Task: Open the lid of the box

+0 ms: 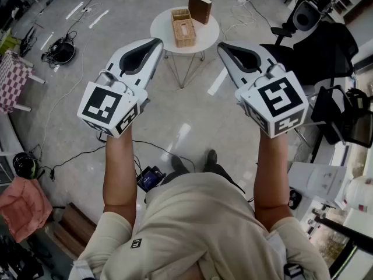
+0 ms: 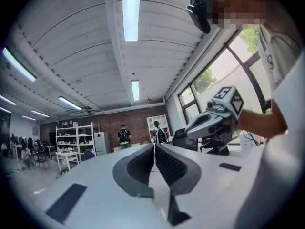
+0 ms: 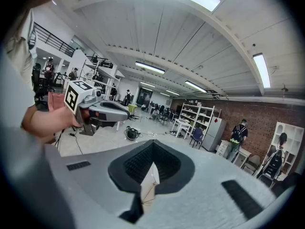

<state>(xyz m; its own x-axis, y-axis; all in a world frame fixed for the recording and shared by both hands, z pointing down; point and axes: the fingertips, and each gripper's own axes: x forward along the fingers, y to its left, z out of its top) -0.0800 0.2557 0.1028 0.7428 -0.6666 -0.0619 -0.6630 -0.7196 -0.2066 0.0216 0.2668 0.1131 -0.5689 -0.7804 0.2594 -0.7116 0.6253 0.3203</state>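
Wicker box lies flat in the middle of a small round white counter on thin wire legs, its lid down. A dark brown book-shaped box stands upright just behind it, near the counter's far edge. The person stands on the pale floor short of the counter with both bare forearms stretched forward. The left hand-held gripper and the right hand-held gripper are side by side in the air, tips towards the counter, and neither touches the wicker box. Each has its ribbed black pads pressed together with nothing between them. A black office chair stands to the right of the counter, and cables trail across the floor.
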